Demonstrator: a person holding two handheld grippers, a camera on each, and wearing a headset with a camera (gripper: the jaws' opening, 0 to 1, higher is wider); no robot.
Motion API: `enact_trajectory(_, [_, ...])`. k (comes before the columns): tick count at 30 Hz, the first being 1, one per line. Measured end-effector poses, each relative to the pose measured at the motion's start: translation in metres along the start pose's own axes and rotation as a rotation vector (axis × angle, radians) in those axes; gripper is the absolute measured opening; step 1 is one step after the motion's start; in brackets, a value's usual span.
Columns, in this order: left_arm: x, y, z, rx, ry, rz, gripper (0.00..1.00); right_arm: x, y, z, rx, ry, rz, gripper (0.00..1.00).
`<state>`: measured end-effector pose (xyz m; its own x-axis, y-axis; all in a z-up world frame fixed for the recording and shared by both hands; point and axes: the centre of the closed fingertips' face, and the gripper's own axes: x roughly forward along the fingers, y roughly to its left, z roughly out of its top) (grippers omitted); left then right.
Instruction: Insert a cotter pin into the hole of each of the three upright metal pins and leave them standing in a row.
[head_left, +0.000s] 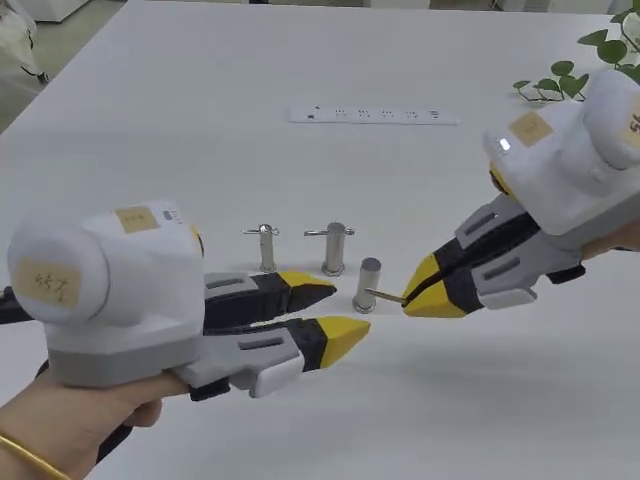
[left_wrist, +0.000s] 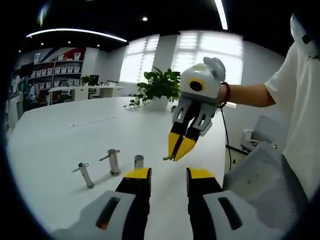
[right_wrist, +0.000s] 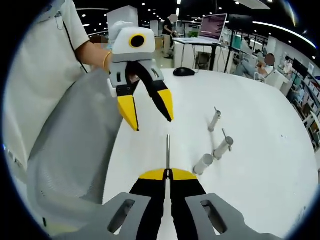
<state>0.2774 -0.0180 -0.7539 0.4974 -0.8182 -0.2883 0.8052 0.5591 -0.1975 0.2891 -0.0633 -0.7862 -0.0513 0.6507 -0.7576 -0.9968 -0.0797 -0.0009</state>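
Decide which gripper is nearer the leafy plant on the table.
Right. The right gripper, holding a cotter pin, is on the plant's side of the metal pins; the left gripper lies on their opposite side, farther off.

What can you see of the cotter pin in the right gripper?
The cotter pin is a thin, straight, silvery metal piece, too fine to make out its legs or head. The right gripper clamps one end between its shut yellow tips, and the rest sticks straight forward. It is roughly level and aimed at the nearest upright metal pin, which has nothing through it. Both gripper views show a gap between them, so it is not inserted.
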Motion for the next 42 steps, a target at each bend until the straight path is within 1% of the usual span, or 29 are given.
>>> enact_trajectory(3, [-0.002,0.002,0.002,-0.001,-0.014,0.013,0.31,0.000,-0.007,-0.003,-0.005,0.011,-0.027,0.03])
enact_trajectory(4, [-0.002,0.004,0.002,0.005,-0.014,0.023,0.33,0.000,-0.010,-0.007,-0.012,0.026,-0.040,0.03])
enact_trajectory(9, [-0.005,0.010,-0.002,0.036,0.002,0.065,0.40,0.002,-0.020,-0.018,-0.022,0.072,-0.065,0.03])
enact_trajectory(14, [-0.008,0.017,-0.006,0.051,0.019,0.103,0.48,0.003,-0.028,-0.023,-0.029,0.099,-0.073,0.03])
enact_trajectory(15, [-0.009,0.019,-0.008,0.056,0.024,0.112,0.50,0.003,-0.030,-0.026,-0.033,0.113,-0.079,0.03])
enact_trajectory(19, [-0.012,0.024,-0.010,0.056,0.029,0.139,0.54,0.003,-0.034,-0.030,-0.035,0.134,-0.079,0.03])
enact_trajectory(20, [-0.013,0.027,-0.011,0.055,0.032,0.155,0.56,0.003,-0.036,-0.033,-0.037,0.147,-0.080,0.03])
enact_trajectory(23, [-0.015,0.032,-0.012,0.053,0.036,0.181,0.63,0.004,-0.040,-0.039,-0.041,0.170,-0.082,0.03])
enact_trajectory(27, [-0.019,0.039,-0.014,0.049,0.035,0.214,0.69,0.003,-0.044,-0.043,-0.041,0.190,-0.092,0.03])
enact_trajectory(30, [-0.020,0.040,-0.016,0.041,0.040,0.222,0.72,0.004,-0.048,-0.046,-0.048,0.206,-0.097,0.03])
enact_trajectory(34, [-0.023,0.045,-0.017,0.039,0.037,0.250,0.77,0.006,-0.050,-0.046,-0.050,0.207,-0.096,0.03])
enact_trajectory(39, [-0.025,0.048,-0.020,0.047,0.044,0.270,0.84,0.008,-0.055,-0.050,-0.071,0.235,-0.099,0.03])
enact_trajectory(42, [-0.026,0.049,-0.022,0.053,0.049,0.279,0.87,0.009,-0.057,-0.050,-0.076,0.242,-0.096,0.03])
